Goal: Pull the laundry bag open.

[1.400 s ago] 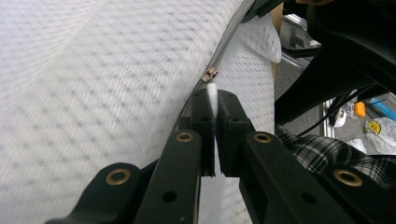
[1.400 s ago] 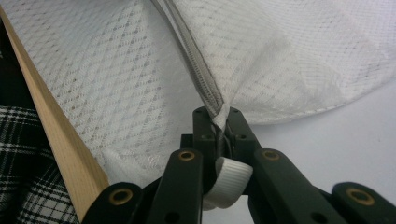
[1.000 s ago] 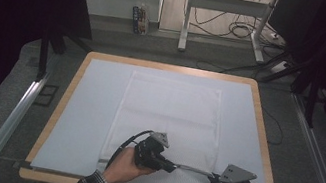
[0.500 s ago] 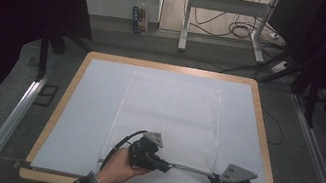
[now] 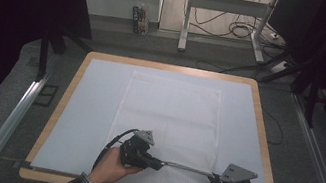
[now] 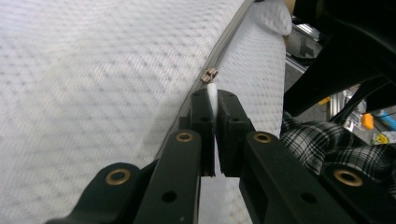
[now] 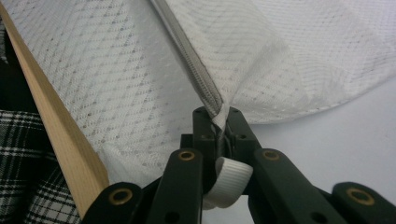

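A white mesh bag (image 5: pixel 170 113) lies flat on the table, its grey zipper (image 5: pixel 188 168) running along the near edge. My left gripper (image 5: pixel 157 162) is shut on the zipper's white pull tab (image 6: pixel 212 91), just behind the metal slider (image 6: pixel 210 73). My right gripper (image 5: pixel 213 178) is shut on the bag's corner at the zipper end (image 7: pixel 219 114). The zipper (image 7: pixel 187 51) is stretched taut between the two grippers. A white ribbed loop (image 7: pixel 231 179) curls between the right gripper's arms.
A pale blue mat (image 5: pixel 92 109) covers the wood-rimmed table (image 5: pixel 78 71). The wooden front edge (image 7: pixel 51 140) runs close beside my right gripper. Plaid sleeves (image 6: pixel 327 140) lie at the table's near edge. Metal rails (image 5: pixel 8 125) and a desk frame (image 5: pixel 186 19) stand beyond the table.
My left gripper has slid to the left along the zipper with the pull tab, so the stretch between the grippers is longer. The right gripper has stayed put.
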